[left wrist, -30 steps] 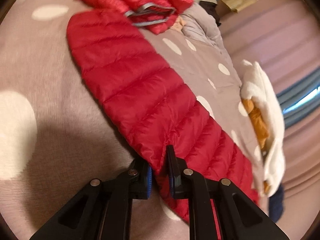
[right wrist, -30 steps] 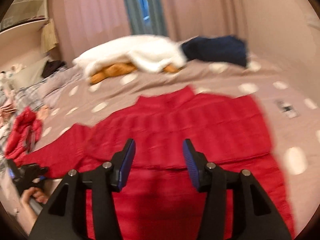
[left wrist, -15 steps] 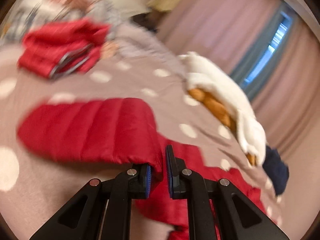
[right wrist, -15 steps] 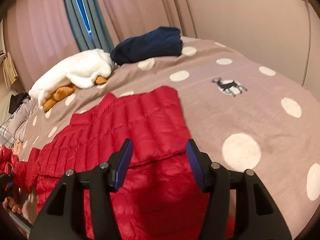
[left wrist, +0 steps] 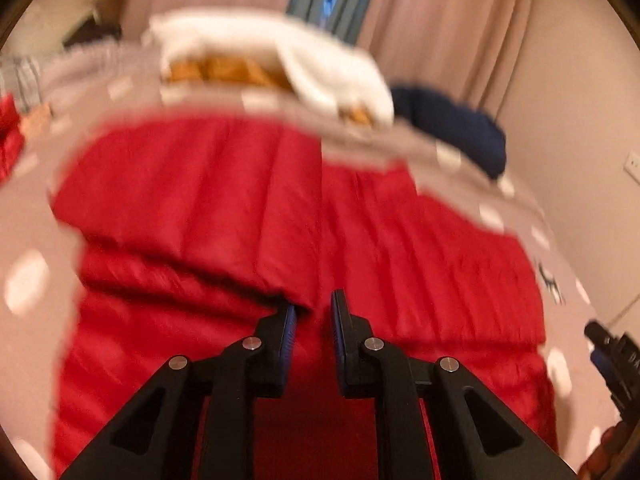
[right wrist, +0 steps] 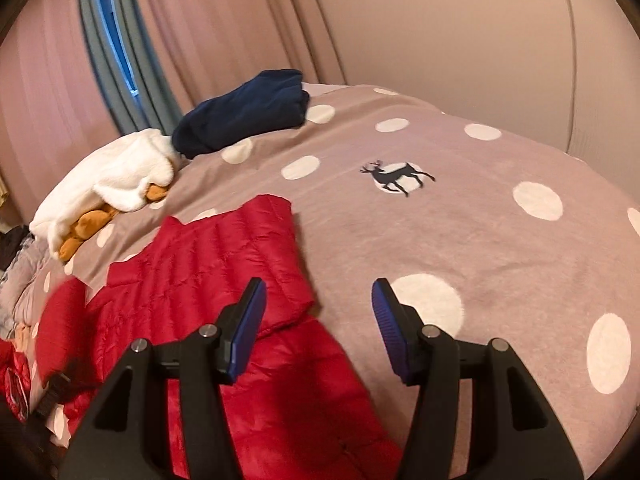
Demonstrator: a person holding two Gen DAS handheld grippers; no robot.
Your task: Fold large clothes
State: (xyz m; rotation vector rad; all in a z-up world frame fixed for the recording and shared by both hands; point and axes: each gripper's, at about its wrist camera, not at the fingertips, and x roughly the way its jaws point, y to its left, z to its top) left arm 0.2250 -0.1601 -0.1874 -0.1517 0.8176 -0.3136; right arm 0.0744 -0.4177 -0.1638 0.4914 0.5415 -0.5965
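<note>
A red quilted down jacket lies spread on the polka-dot bedspread. In the blurred left wrist view its sleeve is folded across the body. My left gripper has its jaws close together on the sleeve's cuff end, holding it just over the jacket. In the right wrist view the jacket lies at lower left. My right gripper is open and empty above the jacket's right edge and the bedspread. It also shows at the right edge of the left wrist view.
A white fleece garment over something orange and a folded navy garment lie at the far side of the bed. Another red garment lies at the left. Curtains and a wall stand behind.
My left gripper has carried the sleeve from lying stretched out on the bed over onto the jacket's body. My right gripper has swung right, toward the jacket's edge, staying open.
</note>
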